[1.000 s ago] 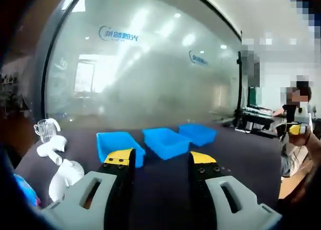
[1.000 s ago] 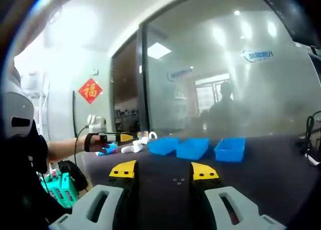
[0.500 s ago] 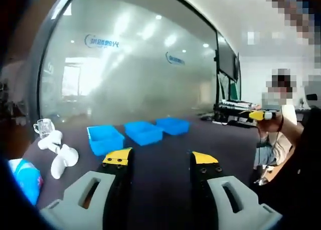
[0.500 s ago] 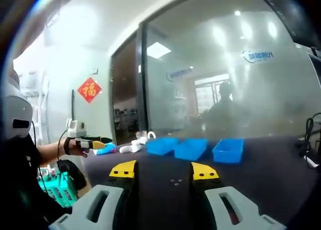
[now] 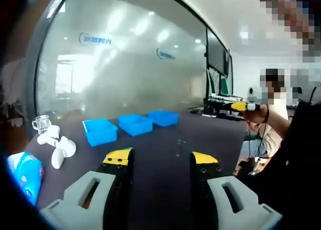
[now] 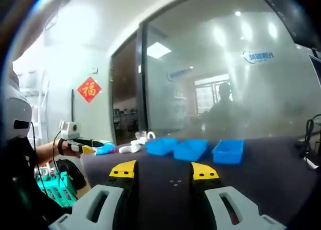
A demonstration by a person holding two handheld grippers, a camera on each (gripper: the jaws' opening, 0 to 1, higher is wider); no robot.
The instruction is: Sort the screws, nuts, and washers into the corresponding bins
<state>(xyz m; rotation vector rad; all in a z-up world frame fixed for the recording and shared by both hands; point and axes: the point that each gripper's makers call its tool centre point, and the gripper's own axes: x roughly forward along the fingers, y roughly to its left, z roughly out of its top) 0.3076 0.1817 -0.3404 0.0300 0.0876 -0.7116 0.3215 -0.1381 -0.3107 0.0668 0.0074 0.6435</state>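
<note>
**Grippers hover open, hardware lies ahead of the right one**

Tabletop first: a dark, cloth-covered table (image 6: 281,165) carries everything, backed by a large frosted glass wall (image 5: 125,64) beyond its far edge. Along that far edge stand three blue rectangular plastic bins (image 6: 193,148) in a row, seen also in the left gripper view (image 5: 131,127), apparently empty as far as their rims allow. Towards the table's left end lie several white curved plastic pipe fittings (image 5: 57,147), a small clear glass mug (image 5: 40,123) behind them, and a light-blue packet (image 5: 25,172) at the near-left corner.

The left gripper (image 5: 161,162), grey-bodied with yellow-tipped black jaws, holds its jaws apart with nothing between them. The right gripper (image 6: 164,171), of the same build, likewise stands apart and empty.

Smallest are the task's own pieces: a tiny cluster of small metal hardware (image 6: 175,181) sits on the cloth between the near edge and the bins, showing between the right gripper's jaw tips and straight ahead of them. In the left gripper view the same specks (image 5: 180,142) lie further off, ahead and slightly right. Which are screws, nuts or washers is too small to tell, and no long axis can be read.

Sorting has not begun; the right gripper looks the nearer and better lined up, needing mostly a forward, downward reach.
</note>
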